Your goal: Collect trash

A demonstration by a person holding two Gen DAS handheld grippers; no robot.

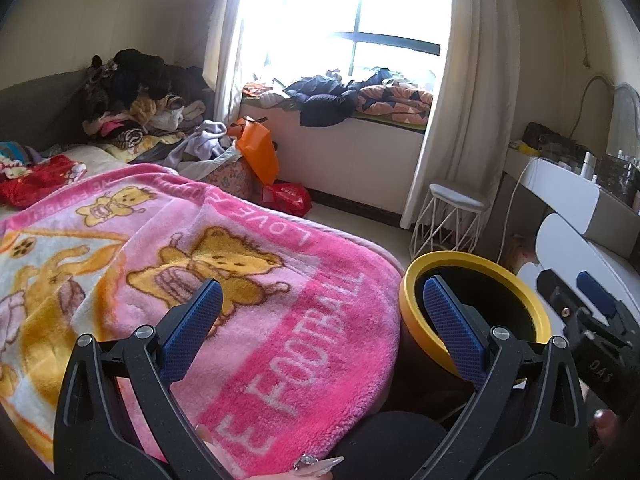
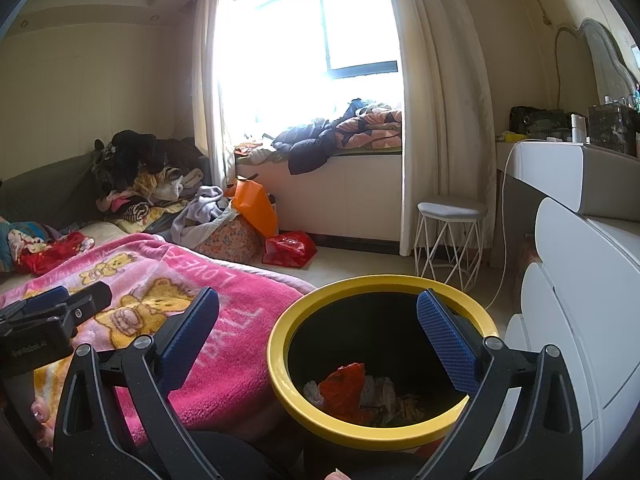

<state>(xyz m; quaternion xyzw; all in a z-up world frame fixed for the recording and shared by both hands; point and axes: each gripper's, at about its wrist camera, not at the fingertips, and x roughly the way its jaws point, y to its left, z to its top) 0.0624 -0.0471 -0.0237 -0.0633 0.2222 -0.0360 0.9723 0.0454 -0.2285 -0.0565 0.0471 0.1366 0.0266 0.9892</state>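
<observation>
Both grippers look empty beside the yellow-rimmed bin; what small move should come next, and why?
Probably swing the left gripper toward the bed to look for litter. Both it and the right gripper are open and hold nothing, the bin already has scraps in it, and no loose trash shows on the pink blanket nearby.

We see the round yellow-rimmed black bin (image 2: 384,364), crumpled wrappers (image 2: 348,390) inside, right of the fleecy pink bear-print blanket (image 2: 224,360), left of the white drawer unit (image 2: 580,320).
</observation>
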